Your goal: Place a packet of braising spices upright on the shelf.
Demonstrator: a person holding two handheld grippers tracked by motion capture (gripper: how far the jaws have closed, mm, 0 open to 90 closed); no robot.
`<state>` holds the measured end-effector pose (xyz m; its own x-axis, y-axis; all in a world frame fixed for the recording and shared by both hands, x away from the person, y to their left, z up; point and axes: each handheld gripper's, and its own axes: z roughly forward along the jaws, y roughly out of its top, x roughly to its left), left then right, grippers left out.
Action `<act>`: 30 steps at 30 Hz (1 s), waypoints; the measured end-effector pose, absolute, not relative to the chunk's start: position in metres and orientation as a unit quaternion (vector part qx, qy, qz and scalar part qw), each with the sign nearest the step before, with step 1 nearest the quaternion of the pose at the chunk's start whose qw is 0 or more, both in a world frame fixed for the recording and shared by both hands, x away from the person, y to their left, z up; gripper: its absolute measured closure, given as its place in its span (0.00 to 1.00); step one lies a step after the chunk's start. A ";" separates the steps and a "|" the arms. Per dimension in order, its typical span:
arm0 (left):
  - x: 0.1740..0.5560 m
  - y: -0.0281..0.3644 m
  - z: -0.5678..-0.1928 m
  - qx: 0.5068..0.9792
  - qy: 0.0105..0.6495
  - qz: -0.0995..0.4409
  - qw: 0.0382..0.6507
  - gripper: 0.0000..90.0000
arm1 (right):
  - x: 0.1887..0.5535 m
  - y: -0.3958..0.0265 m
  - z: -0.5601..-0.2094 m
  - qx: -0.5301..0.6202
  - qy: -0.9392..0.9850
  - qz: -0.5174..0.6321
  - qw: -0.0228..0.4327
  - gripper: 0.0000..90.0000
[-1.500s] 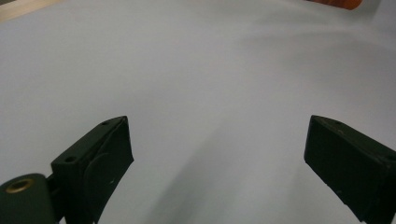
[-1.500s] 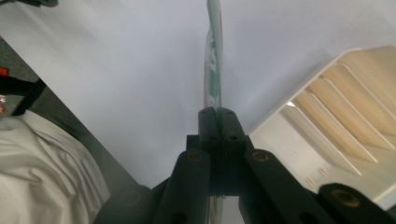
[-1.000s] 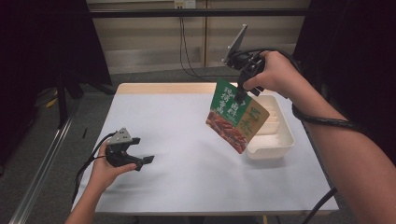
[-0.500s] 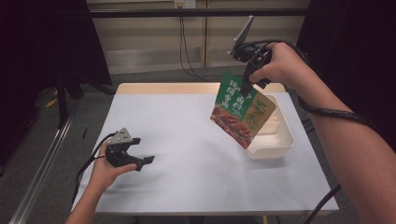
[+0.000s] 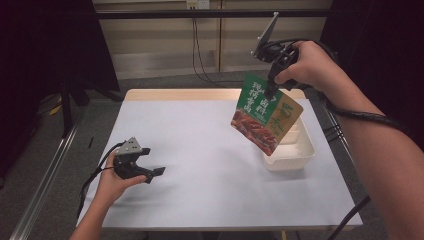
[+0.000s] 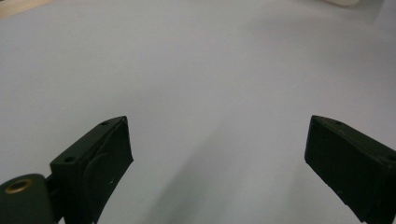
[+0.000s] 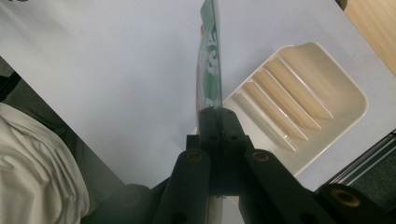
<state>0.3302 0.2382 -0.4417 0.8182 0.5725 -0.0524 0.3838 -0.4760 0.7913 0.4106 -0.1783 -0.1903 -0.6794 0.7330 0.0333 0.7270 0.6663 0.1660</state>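
A flat green and yellow printed food pouch (image 5: 266, 116) was held by its top edge in the right gripper (image 5: 272, 90), whose jaws were clamped tight on it; the pouch was seen hanging in the air above the ribbed cream plastic tray (image 5: 299, 156) near the right edge of the white-covered table (image 5: 210, 165); the left gripper (image 5: 152, 172) was rested low on the table's left, well apart, its jaws spread wide with nothing between them.
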 end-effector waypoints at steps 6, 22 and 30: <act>0.330 0.238 -0.442 0.851 0.277 0.107 0.433 0.08 | 0.409 -0.190 -0.190 0.406 0.910 0.081 0.018 1.00; 0.330 0.238 -0.442 0.852 0.277 0.110 0.431 0.08 | 0.407 -0.219 -0.191 0.412 0.908 0.071 0.029 1.00; 0.330 0.238 -0.441 0.852 0.279 0.113 0.428 0.08 | 0.406 -0.229 -0.194 0.405 0.911 0.067 0.026 1.00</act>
